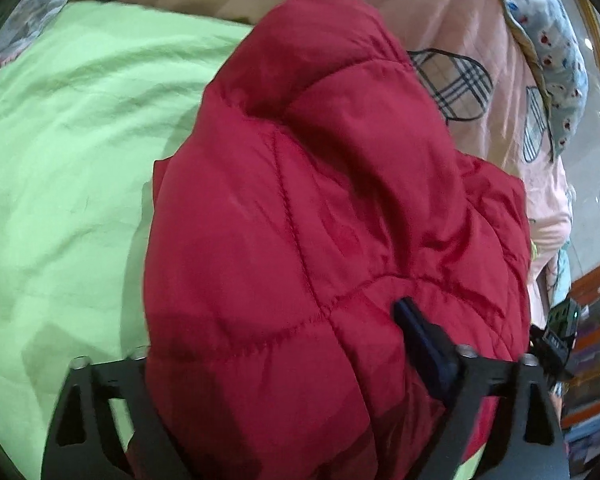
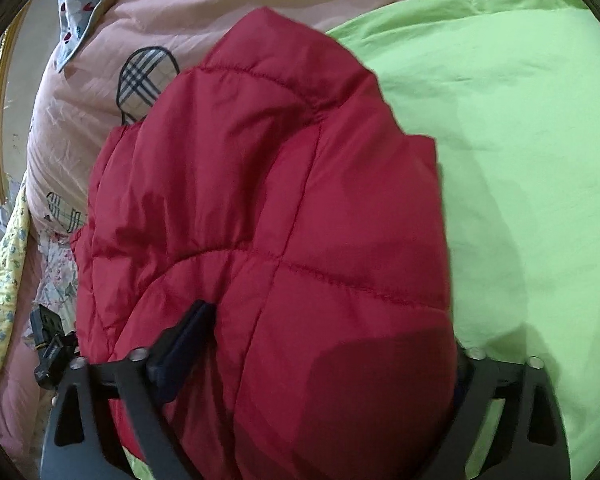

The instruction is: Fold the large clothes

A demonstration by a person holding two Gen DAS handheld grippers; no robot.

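A red quilted padded jacket (image 1: 320, 208) is bunched into a thick bundle over the green bedsheet (image 1: 68, 168). My left gripper (image 1: 280, 328) is shut on its near end. The blue pad of the right finger (image 1: 416, 332) dents the fabric, and the other finger is buried under the bulge. In the right wrist view the same red jacket (image 2: 268, 200) fills the middle, and my right gripper (image 2: 332, 328) is shut on it too. Its left finger's pad (image 2: 188, 332) presses into a fold, and the jacket covers the right fingertip.
A pink quilt with plaid patches (image 1: 452, 76) is heaped behind the jacket, with a blue floral pillow (image 1: 552, 60) beyond it. Green sheet (image 2: 520, 160) spreads wide beside the bundle. A yellow floral cloth (image 2: 0, 300) lies at the bed's edge. Part of the other gripper (image 2: 48, 344) shows nearby.
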